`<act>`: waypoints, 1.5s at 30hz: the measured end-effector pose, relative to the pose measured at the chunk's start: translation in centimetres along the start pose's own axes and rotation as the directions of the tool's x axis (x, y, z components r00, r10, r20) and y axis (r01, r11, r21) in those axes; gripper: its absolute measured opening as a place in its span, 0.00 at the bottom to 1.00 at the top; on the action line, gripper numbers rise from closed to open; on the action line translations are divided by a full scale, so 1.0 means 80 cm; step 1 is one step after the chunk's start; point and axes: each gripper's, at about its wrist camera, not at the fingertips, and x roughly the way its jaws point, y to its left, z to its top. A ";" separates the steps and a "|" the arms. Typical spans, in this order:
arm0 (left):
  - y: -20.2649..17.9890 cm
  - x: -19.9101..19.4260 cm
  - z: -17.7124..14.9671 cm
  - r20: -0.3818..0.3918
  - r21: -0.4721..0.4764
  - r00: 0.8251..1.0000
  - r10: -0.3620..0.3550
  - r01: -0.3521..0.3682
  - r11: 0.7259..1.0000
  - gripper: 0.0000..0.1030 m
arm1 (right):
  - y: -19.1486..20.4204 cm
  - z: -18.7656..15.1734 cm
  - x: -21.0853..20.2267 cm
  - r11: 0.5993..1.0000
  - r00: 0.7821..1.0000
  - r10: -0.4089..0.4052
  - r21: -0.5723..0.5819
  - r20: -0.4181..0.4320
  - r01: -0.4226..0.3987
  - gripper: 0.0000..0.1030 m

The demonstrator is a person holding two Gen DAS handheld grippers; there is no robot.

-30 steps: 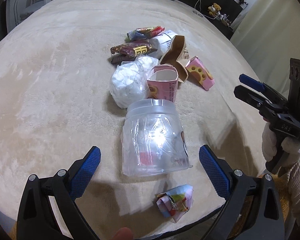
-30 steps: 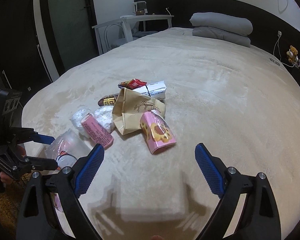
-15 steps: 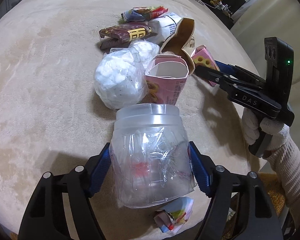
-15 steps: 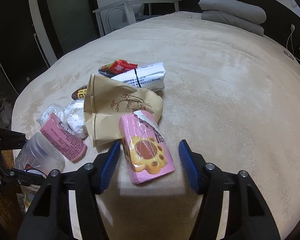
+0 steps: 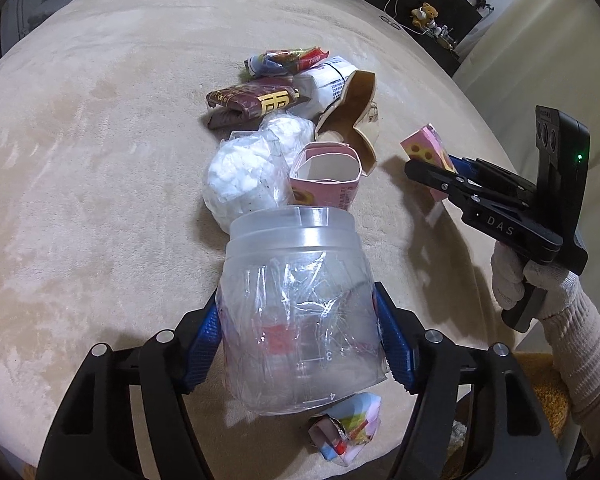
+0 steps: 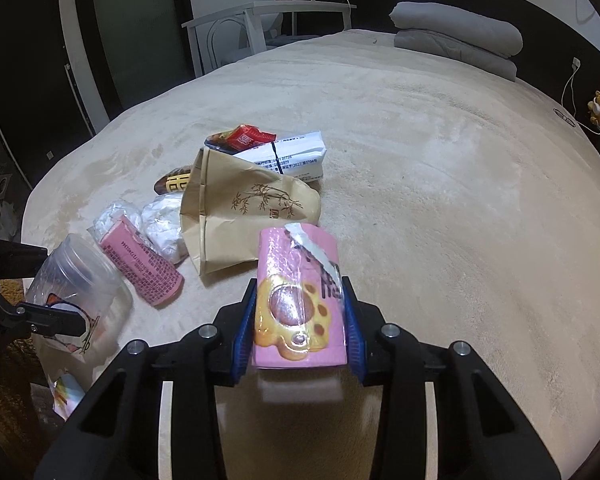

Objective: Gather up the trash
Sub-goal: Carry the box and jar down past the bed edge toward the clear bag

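Observation:
My left gripper [image 5: 298,336] is shut on a clear plastic jar [image 5: 300,300] with crumpled film inside, lying on the beige bed. My right gripper [image 6: 300,324] is shut on a pink paw-print snack box [image 6: 298,300], held just above the bedcover; the box also shows in the left wrist view [image 5: 426,152]. More trash lies in a pile: an open pink carton [image 5: 324,180], a bag of white tissue [image 5: 240,180], a brown paper bag [image 6: 240,208], a brown wrapper [image 5: 252,104], a white packet [image 6: 292,156], a red wrapper [image 6: 248,138].
A small crumpled colourful wrapper [image 5: 348,428] lies at the bed's near edge under the jar. Folded grey bedding [image 6: 460,40] sits at the far end of the bed. A white table [image 6: 268,16] and chair stand beyond the bed.
Both grippers closed from open: the left onto the clear jar, the right onto the pink paw-print box, which has come away from the pile.

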 end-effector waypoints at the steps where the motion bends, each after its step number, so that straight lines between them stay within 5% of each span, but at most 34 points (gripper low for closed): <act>1: -0.001 -0.004 -0.003 0.007 0.000 1.000 -0.001 0.001 1.000 0.66 | 0.002 -0.002 -0.006 1.000 1.000 -0.004 0.004 0.002 0.004 0.38; 20: -0.056 -0.105 -0.046 0.147 0.050 0.988 -0.055 0.048 0.998 0.66 | 0.080 -0.057 -0.141 0.991 0.995 -0.079 0.112 0.060 0.072 0.38; 45: -0.112 -0.196 -0.201 0.202 0.125 0.975 -0.091 0.066 0.990 0.66 | 0.222 -0.171 -0.278 0.979 0.991 -0.108 0.183 0.081 0.091 0.38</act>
